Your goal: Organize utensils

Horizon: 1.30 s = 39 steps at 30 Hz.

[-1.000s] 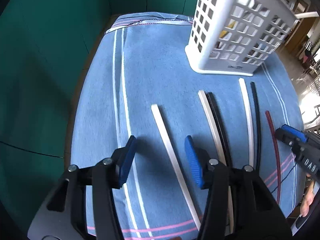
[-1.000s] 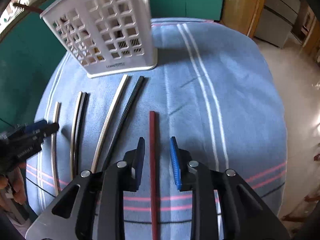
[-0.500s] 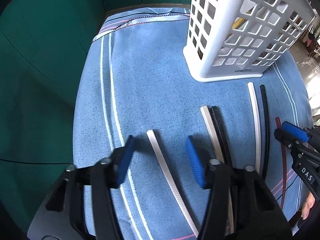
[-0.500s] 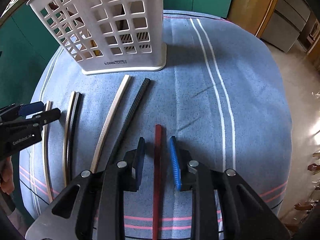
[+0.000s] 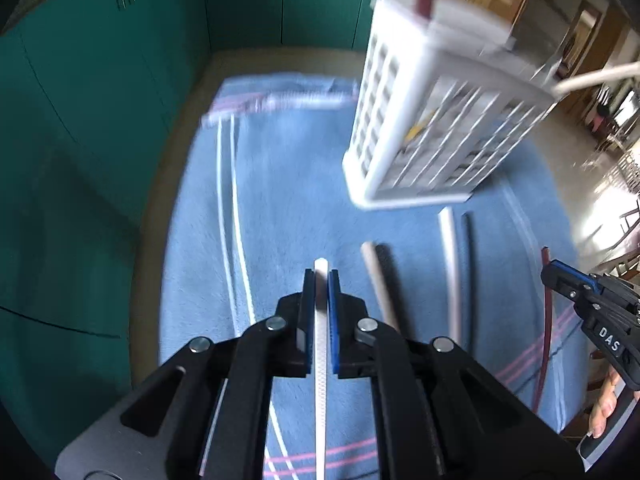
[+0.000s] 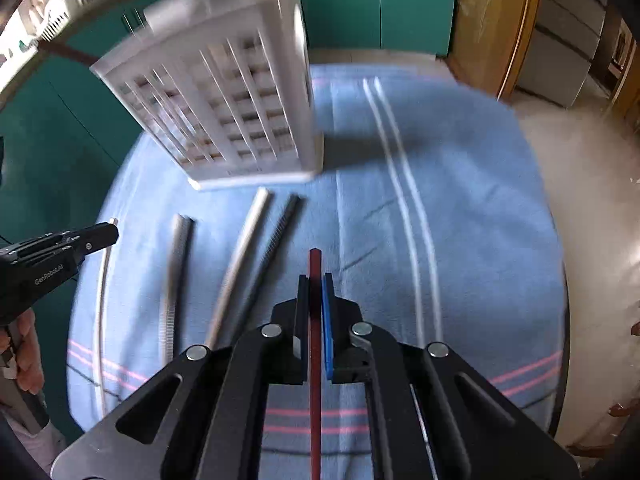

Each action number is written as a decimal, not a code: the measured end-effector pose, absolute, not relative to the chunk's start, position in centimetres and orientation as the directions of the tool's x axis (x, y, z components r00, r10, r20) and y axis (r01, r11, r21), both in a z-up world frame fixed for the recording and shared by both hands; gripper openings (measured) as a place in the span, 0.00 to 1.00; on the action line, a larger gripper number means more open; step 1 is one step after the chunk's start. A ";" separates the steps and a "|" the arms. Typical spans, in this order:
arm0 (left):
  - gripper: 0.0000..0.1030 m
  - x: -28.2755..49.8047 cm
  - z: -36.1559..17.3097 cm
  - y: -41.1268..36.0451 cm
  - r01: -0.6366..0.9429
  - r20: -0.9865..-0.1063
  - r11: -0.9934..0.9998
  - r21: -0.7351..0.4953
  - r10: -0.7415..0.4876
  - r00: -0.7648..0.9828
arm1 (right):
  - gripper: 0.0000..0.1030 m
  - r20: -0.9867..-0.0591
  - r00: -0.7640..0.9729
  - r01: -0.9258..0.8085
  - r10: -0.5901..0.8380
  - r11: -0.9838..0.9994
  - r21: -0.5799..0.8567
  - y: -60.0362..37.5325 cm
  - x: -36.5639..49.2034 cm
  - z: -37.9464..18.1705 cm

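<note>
Bright daylight from the right, motion-blurred basket (image 5: pixel 432 120), fisheye bending and dark corners

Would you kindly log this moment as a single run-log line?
left tool: shut on white chopstick | right tool: shut on red chopstick | white basket: upright on blue cloth

Domestic interior, likely a home kitchen or dining area. Desk draped with a blue striped cloth (image 5: pixel 304 184); white plastic cutlery caddy (image 5: pixel 436 120) stands on it. Teal cabinet doors (image 5: pixel 120 60) line the back wall. Wooden door frame (image 6: pixel 492 20), glossy tiled floor (image 6: pixel 592 184), sunlit adjoining room with chairs (image 5: pixel 628 216).
</note>
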State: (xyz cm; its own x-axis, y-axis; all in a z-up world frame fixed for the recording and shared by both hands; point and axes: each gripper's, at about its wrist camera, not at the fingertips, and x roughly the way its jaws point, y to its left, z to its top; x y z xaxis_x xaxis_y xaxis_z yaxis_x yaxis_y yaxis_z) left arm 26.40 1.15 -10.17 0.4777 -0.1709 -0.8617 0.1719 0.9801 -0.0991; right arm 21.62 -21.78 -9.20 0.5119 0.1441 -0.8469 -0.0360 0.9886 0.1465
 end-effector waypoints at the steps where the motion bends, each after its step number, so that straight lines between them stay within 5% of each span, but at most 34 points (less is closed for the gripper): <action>1: 0.06 25.8 -8.9 1.3 0.172 -0.843 0.980 -0.103 -0.177 0.507 | 0.07 -0.834 0.531 -0.042 0.151 0.988 0.152 -21.9 21.1 -8.2; 9: 0.06 21.7 -2.3 3.3 0.130 -0.662 0.985 -0.117 -0.175 0.728 | 0.07 -0.698 0.693 -0.087 0.181 0.982 0.168 -21.3 15.9 0.0; 22: 0.06 16.8 3.9 3.8 0.117 -0.372 0.979 -0.164 -0.171 0.912 | 0.07 -0.565 0.804 -0.118 0.182 0.982 0.148 -20.9 13.4 4.9; 32: 0.06 18.6 3.5 3.4 0.148 -0.459 0.976 -0.160 -0.206 0.864 | 0.07 -0.578 0.799 -0.107 0.164 0.986 0.131 -20.4 14.8 4.5; 39: 0.06 19.1 11.5 3.3 0.231 -0.315 0.951 -0.205 -0.287 0.905 | 0.07 -0.418 0.884 -0.176 0.209 0.978 0.116 -19.7 14.5 11.6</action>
